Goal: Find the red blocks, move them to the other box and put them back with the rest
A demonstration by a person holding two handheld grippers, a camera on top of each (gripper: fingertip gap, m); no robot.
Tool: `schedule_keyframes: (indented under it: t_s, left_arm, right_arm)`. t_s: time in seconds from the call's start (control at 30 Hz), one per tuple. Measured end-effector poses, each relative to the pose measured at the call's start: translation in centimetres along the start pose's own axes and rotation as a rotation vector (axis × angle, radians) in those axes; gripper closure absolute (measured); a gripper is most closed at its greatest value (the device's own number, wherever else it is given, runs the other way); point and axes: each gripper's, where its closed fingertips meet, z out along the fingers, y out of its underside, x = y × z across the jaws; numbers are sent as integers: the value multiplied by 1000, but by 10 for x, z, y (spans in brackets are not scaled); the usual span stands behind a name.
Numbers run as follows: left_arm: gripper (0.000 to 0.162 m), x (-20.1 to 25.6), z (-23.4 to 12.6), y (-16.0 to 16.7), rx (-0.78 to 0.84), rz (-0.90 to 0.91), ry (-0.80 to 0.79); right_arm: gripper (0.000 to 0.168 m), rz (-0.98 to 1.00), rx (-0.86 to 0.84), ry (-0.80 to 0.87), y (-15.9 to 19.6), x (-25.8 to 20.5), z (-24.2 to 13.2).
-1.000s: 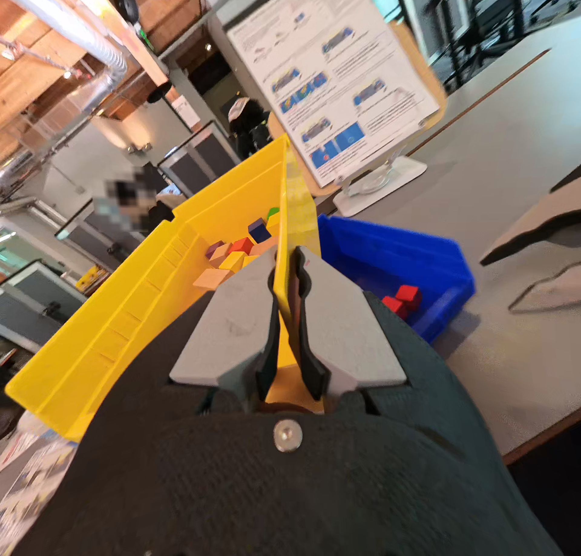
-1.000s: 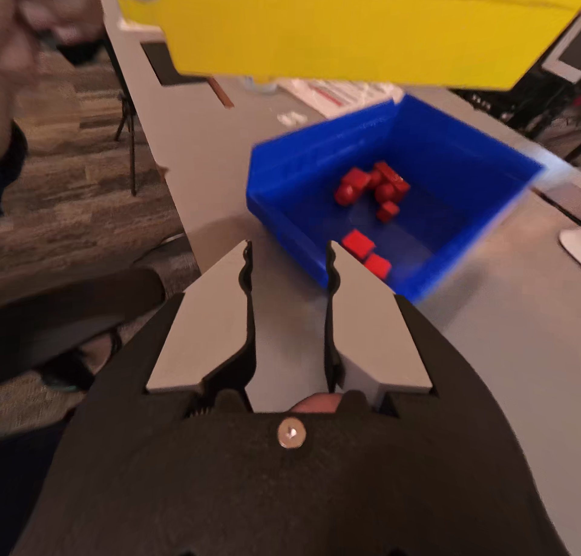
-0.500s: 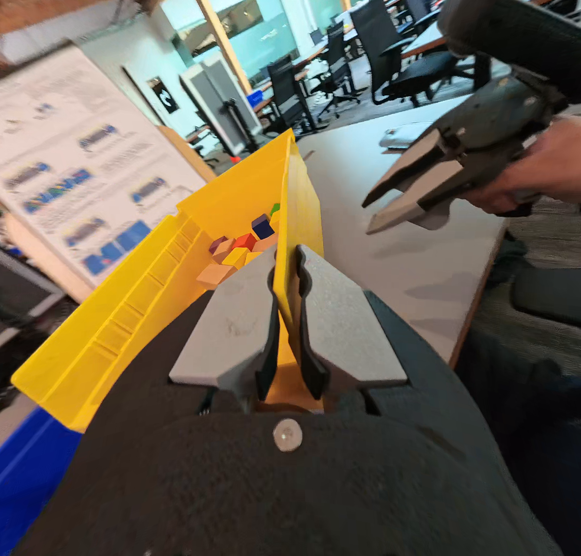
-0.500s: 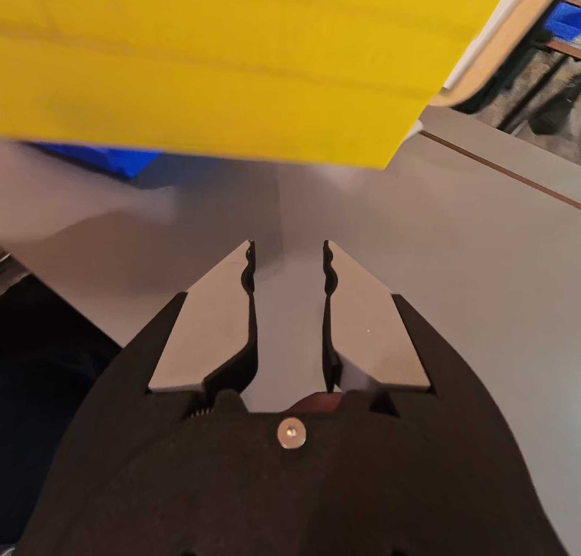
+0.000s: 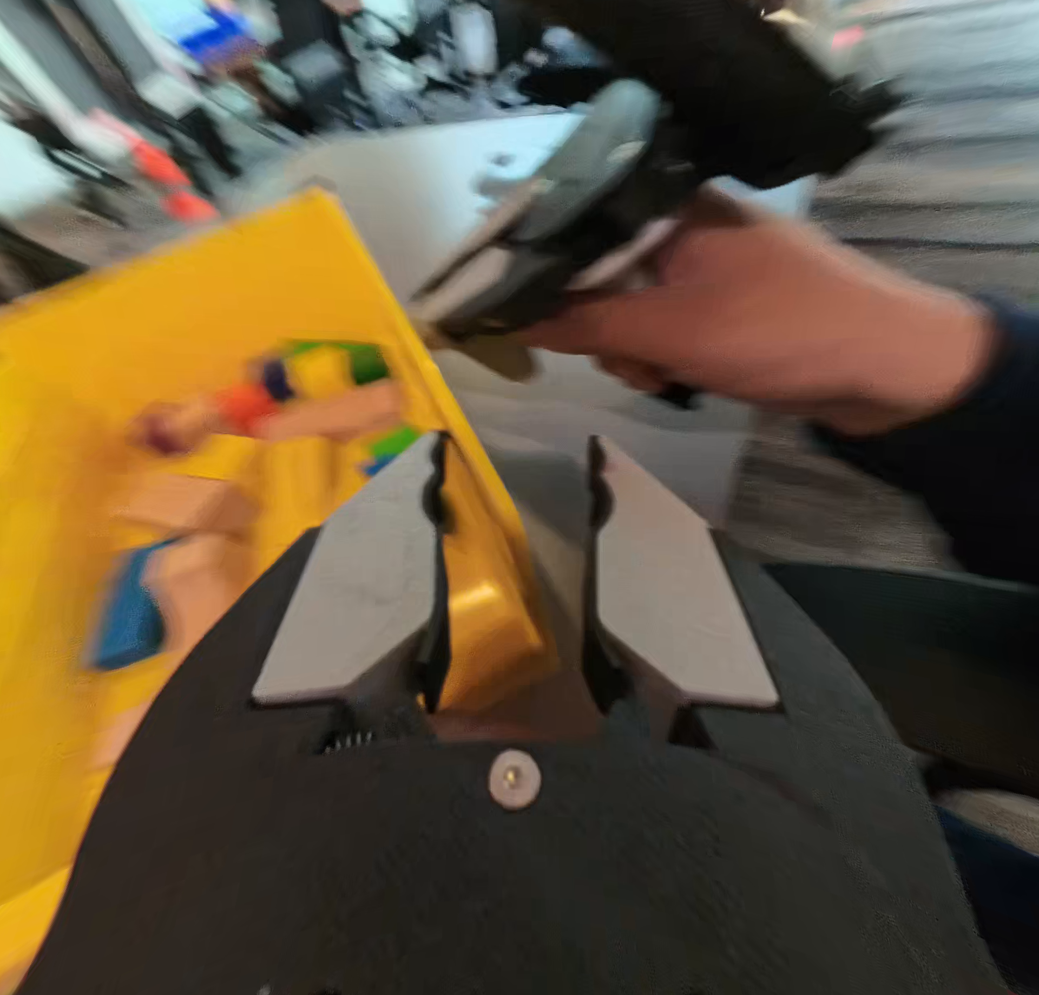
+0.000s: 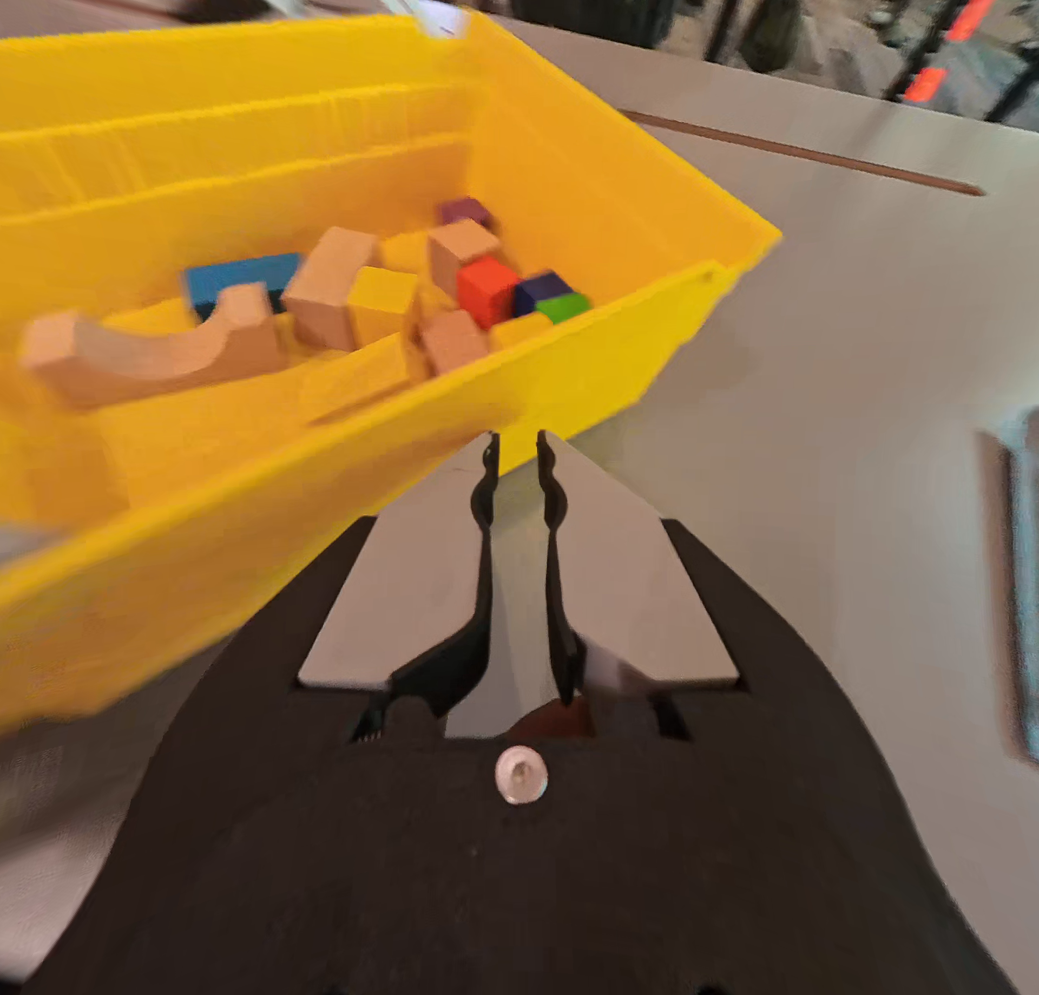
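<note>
we have the yellow box point(image 6: 590, 192) of mixed blocks near the table point(image 6: 843, 349) edge. our left tool point(image 5: 514, 450) is released around its wall; our right tool point(image 6: 514, 439), nearly clenched and empty, sits at its rim. next, we judge, comes fetching the reds; the other box is out of sight.

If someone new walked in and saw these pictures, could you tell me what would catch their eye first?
The big yellow bin fills the upper left of the right wrist view, with a jumble of wooden blocks inside, among them one bright red block. In the left wrist view the left gripper is open astride the bin's wall, while the right gripper, held in a hand, reaches the bin's rim from the right.
</note>
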Motion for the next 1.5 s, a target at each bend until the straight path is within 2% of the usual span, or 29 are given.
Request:
schedule_keyframes:
  t_s: [0.07, 0.13, 0.2, 0.3, 0.37, 0.43, 0.5, 0.53, 0.57, 0.6, 0.63, 0.7, 0.77, 0.83, 0.87, 0.9, 0.93, 1.03, 1.1, 1.2, 1.23, 1.3, 1.4, 1.5]
  left_arm:
    - [107, 25, 3, -3, -18, -182, 161]
    - [101, 37, -22, -3, -17, -179, 243]
    - [99, 32, -62, 0, 6, -124, 243]
    - [113, 5, -133, 12, 37, -76, 185]
    - [115, -30, -172, 35, -3, -92, 91]
    - [113, -81, -205, 72, -98, -90, -89]
    - [110, -127, -239, 105, -172, -117, -257]
    - [107, -138, -254, 116, -189, -147, -289]
    - [106, -140, -266, 121, -179, -171, -284]
    - [107, -143, -277, 123, -164, -177, -288]
    - [107, -151, -288, 128, -171, -159, -333]
    - [111, -175, -306, 144, -230, -103, -447]
    - [109, -197, -318, 166, -324, -85, -531]
    - [106, -211, -324, 187, -383, -87, -572]
    - [97, -214, -324, 196, -398, -100, -563]
    - [91, -216, -325, 203, -408, -126, -550]
    - [90, -219, -327, 204, -391, -134, -540]
    - [83, -236, -347, 215, -431, -166, -598]
    - [92, -248, -365, 225, -457, -188, -651]
    - [104, -256, -388, 229, -450, -227, -725]
    - [103, -247, -382, 221, -405, -248, -669]
    - [103, -221, -358, 198, -306, -256, -526]
    - [103, -214, -333, 183, -304, -164, -536]
    - [103, -205, -308, 183, -327, -82, -530]
  right_arm:
    - [153, -4, -59, 96, 6, 24, 13]
    - [149, 6, -52, 116, 3, 33, 5]
    - [144, -25, 40, 213, -11, 49, -25]
    - [143, -161, 149, 386, -28, 59, -83]
    - [142, -227, 154, 307, -26, 25, -104]
    - [132, -252, 90, 66, -10, -38, -107]
    - [122, -274, 75, -87, -2, -88, -112]
    - [117, -316, 77, -153, 0, -110, -115]
    - [95, -346, 89, -153, -2, -121, -117]
    - [105, -360, 116, -122, -10, -125, -120]
    - [107, -360, 153, -125, -18, -132, -124]
    - [113, -321, 187, -247, -24, -159, -124]
    - [115, -305, 102, -285, -12, -167, -106]
    - [111, -312, -1, -208, 7, -150, -82]
    - [110, -318, -42, -190, 17, -141, -73]
    - [135, -327, -75, -195, 27, -136, -68]
    - [143, -330, -92, -188, 32, -128, -65]
    - [122, -313, -122, -70, 34, -82, -61]
    - [110, -283, -149, -4, 35, -48, -58]
    - [105, -212, -157, 107, 37, -4, -58]
    - [109, -190, -136, 122, 35, 2, -60]
    - [112, -164, -70, 45, 28, -14, -64]
    - [108, -157, 42, -97, 10, -55, -67]
    - [108, -197, 74, -81, 4, -70, -62]
